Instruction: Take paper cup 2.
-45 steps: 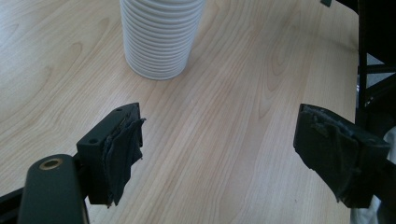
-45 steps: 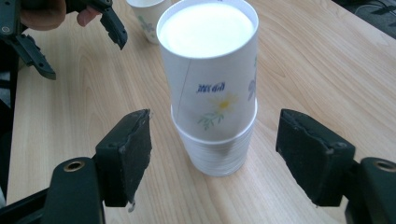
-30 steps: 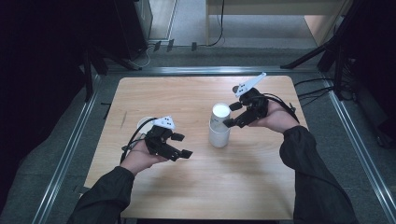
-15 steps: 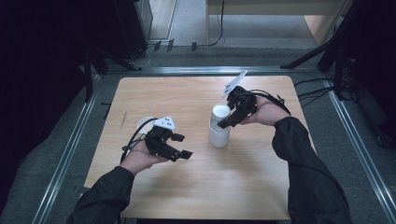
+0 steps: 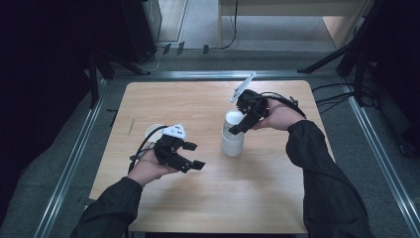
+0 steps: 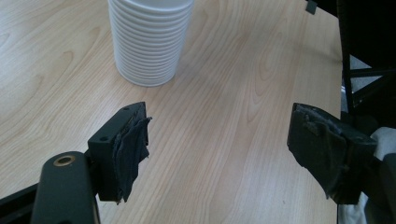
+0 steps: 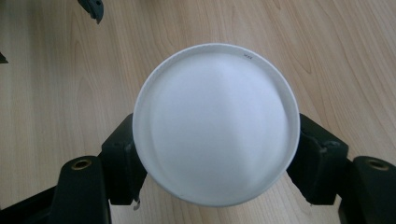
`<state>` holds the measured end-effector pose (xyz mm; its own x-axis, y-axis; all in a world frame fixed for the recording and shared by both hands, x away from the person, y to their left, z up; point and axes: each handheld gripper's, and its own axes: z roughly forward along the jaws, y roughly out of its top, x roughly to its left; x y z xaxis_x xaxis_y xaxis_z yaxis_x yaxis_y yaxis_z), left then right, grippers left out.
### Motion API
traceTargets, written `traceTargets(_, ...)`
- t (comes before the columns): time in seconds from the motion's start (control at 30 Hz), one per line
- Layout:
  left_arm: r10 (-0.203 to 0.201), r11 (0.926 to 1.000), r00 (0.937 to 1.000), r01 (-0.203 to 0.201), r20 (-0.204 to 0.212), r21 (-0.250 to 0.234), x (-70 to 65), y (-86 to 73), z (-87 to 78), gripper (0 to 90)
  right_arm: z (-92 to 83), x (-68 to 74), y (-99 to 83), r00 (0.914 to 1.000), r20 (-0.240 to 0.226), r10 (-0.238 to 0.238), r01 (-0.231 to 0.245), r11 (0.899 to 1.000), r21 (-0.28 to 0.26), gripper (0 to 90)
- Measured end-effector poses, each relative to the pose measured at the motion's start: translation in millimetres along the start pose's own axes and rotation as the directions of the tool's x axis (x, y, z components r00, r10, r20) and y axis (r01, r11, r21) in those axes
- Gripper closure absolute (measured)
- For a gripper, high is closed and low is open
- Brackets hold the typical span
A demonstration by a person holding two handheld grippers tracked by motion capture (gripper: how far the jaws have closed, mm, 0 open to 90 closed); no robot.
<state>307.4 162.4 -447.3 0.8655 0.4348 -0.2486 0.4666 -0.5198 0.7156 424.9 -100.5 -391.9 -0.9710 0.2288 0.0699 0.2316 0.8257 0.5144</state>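
Straddling the top of the stack of white cups [image 5: 233, 136], the right gripper [image 5: 236, 127] has a jaw on either side of the uppermost cup's base — whether the pads already press it I cannot tell. The stack stands upside down near the middle of the wooden table [image 5: 257, 198], so nothing sits in the cups. Judging by this, separation of a cup is barely begun: none is lifted off yet. The left gripper [image 5: 192, 155] hovers beside the stack, jaws spread wide and empty — a separate white cup [image 5: 151, 130] seems to lie behind that hand.
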Motion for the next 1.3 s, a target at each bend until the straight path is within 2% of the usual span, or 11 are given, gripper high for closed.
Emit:
traceTargets(0.47,0.004,1.0000,1.0000,-0.004,0.000,0.001,-0.9,0.5,-0.4,20.7,-6.5,2.1,4.2,0.9996,0.018,-0.021,0.021,1.000,0.010,31.8)
traceTargets(0.8,0.000,1.0000,1.0000,0.000,-0.001,-0.004,-0.2,0.4,-1.3,20.7,-11.6,2.7,7.9,0.9996,0.022,-0.017,0.016,1.000,0.014,32.0)
traceTargets(0.97,-0.008,0.9999,0.9999,0.009,0.012,-0.008,-0.5,1.2,-1.6,20.7,-17.7,4.7,11.4,0.9997,0.021,-0.013,0.013,1.000,0.019,32.2)
traceTargets(1.3,-0.014,0.9998,0.9998,0.014,0.011,-0.011,1.4,0.9,-2.8,20.7,-30.8,8.7,18.5,0.9994,0.035,-0.007,0.006,1.000,0.029,32.3)
